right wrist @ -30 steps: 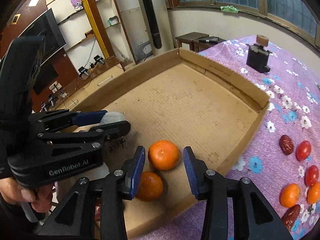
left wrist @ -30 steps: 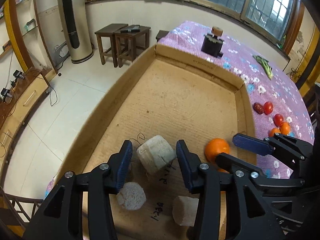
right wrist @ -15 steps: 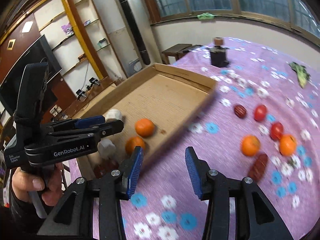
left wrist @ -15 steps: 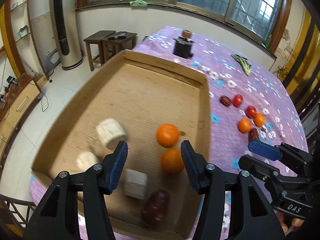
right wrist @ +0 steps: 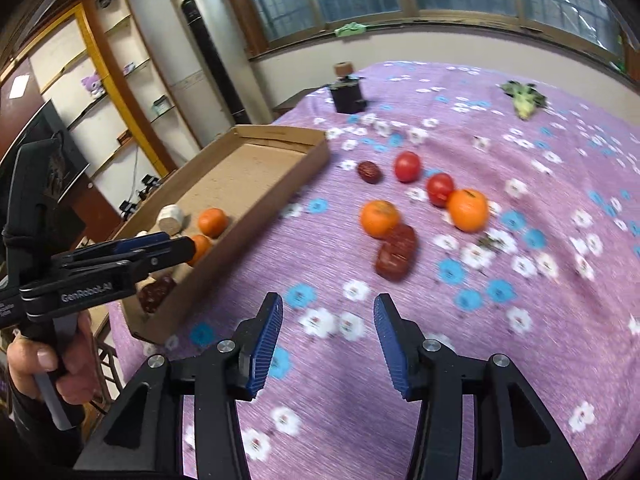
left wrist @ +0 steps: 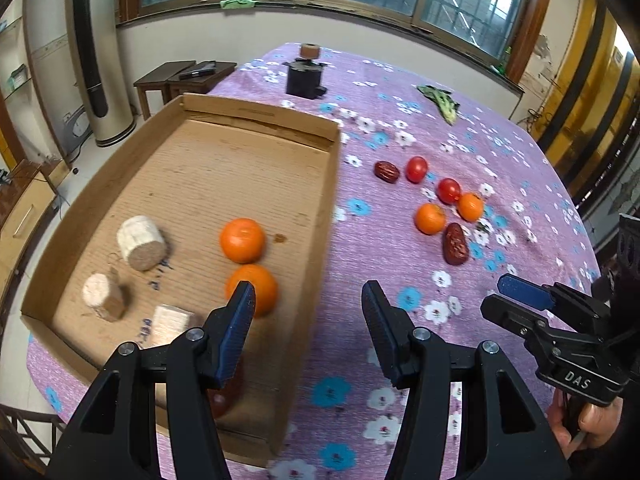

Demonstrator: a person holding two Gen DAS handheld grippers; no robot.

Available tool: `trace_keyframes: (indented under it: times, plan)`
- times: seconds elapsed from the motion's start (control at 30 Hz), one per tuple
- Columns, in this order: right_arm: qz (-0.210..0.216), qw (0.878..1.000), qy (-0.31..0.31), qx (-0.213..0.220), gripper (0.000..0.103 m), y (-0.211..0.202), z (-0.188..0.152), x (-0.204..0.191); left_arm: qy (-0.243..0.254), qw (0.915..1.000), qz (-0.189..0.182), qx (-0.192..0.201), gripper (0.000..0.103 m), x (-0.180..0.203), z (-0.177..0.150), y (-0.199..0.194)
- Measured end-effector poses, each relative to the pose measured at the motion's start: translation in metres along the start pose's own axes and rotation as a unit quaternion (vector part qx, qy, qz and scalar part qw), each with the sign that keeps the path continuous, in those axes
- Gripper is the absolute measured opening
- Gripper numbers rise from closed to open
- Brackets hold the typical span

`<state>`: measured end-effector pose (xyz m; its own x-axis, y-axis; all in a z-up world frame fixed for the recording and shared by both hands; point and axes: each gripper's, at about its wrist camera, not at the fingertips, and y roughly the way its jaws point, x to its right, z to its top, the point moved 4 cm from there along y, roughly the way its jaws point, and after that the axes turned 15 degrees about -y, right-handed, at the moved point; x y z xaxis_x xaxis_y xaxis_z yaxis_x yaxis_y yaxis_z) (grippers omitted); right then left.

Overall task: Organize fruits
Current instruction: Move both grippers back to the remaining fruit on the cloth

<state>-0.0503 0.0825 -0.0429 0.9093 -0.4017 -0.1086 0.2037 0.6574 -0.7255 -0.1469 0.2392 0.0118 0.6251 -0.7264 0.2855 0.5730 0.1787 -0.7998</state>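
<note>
A cardboard box (left wrist: 330, 200) lies on the left of the purple flowered cloth. It holds two oranges (left wrist: 242, 240), three pale chunks (left wrist: 141, 237) and a dark red date (right wrist: 156, 294). On the cloth to the right lie two small oranges (right wrist: 379, 218), two tomatoes (right wrist: 407, 166) and two dates (right wrist: 396, 254). My left gripper (left wrist: 308, 320) is open over the box's right wall, with nothing between its fingers. My right gripper (right wrist: 328, 320) hovers over bare cloth short of the loose fruit. Its jaws are opening and nothing is between them.
A black object with a cork top (left wrist: 305, 72) stands at the table's far end, and a green leafy vegetable (left wrist: 440, 102) lies to its right. Wooden stools (left wrist: 184, 76) and a tall air conditioner (left wrist: 94, 60) stand on the floor beyond the box. A hand holds each gripper.
Both grippers have swung right, away from the things inside the box and towards the cloth. The right gripper left the two oranges in the box, and its jaws stand wider.
</note>
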Motion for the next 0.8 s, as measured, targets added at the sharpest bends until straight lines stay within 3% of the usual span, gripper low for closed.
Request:
trace_keyframes:
  times: [0.4,0.8]
  plan:
    - [-0.022,0.999,0.041,-0.003,0.05,-0.013,-0.028,0.038,0.043,0.9983,-0.023,-0.032,0.054,0.045,-0.024,0.014]
    - [-0.038,0.998,0.044,-0.003,0.05,-0.006,-0.02,0.065,0.081,0.9939,-0.05,-0.057,0.054,0.088,-0.03,0.034]
